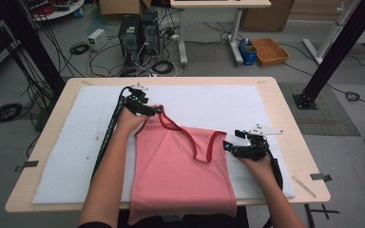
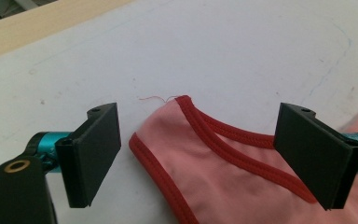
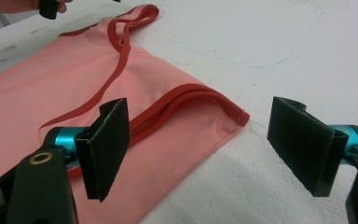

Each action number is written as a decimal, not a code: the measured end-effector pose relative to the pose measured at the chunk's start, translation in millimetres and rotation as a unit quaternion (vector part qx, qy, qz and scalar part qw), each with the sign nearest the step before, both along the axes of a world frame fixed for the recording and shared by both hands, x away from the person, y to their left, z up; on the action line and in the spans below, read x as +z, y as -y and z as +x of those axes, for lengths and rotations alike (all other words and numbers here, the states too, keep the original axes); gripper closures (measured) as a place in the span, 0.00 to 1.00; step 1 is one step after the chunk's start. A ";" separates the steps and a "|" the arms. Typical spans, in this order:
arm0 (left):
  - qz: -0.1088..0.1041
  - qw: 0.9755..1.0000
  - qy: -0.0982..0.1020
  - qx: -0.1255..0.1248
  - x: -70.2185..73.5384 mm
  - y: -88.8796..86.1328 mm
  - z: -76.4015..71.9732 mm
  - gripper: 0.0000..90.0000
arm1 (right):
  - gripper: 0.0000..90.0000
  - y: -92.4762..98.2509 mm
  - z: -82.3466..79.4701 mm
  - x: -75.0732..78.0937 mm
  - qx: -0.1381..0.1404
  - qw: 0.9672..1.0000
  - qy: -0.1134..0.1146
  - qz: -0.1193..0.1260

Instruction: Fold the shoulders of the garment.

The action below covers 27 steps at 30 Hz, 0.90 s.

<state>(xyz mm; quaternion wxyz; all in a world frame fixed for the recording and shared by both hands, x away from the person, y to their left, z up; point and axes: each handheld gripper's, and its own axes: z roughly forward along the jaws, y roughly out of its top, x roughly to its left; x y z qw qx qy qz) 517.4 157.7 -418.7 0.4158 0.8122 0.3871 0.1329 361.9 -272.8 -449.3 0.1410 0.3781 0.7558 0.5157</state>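
the pink tank top [image 1: 180, 171] lay flat on the white mat [image 1: 228, 102] over the tabletop [image 1: 292, 142]. the left gripper [image 2: 198, 154] gaped wide around one shoulder strap, the right gripper [image 3: 198, 149] wide around the other.

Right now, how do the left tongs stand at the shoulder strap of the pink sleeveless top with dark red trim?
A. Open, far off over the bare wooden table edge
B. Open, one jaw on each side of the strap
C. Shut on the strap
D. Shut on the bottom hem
B: in the left gripper view the left tongs stand open, their two black jaws apart with the strap of the pink sleeveless top with dark red trim lying between them on the white padded mat.
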 end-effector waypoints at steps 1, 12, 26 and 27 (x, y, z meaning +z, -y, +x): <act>0.002 1.000 -0.003 0.000 -1.0 1.4 1.7 0.17 | 0.23 -0.1 0.1 -0.1 0.001 1.000 0.001 0.000; -0.003 0.999 -0.042 0.017 -25.6 7.3 12.2 0.17 | 0.23 -0.7 -0.1 -0.1 0.002 1.000 0.002 -0.004; 0.062 0.998 -0.013 0.029 -23.8 11.1 11.0 0.54 | 0.23 -1.7 -0.5 -0.1 0.004 1.000 0.004 -0.009; 0.060 0.998 -0.012 0.028 -23.5 11.5 10.3 0.60 | 0.23 -1.7 -0.4 -0.1 0.005 1.000 0.005 -0.009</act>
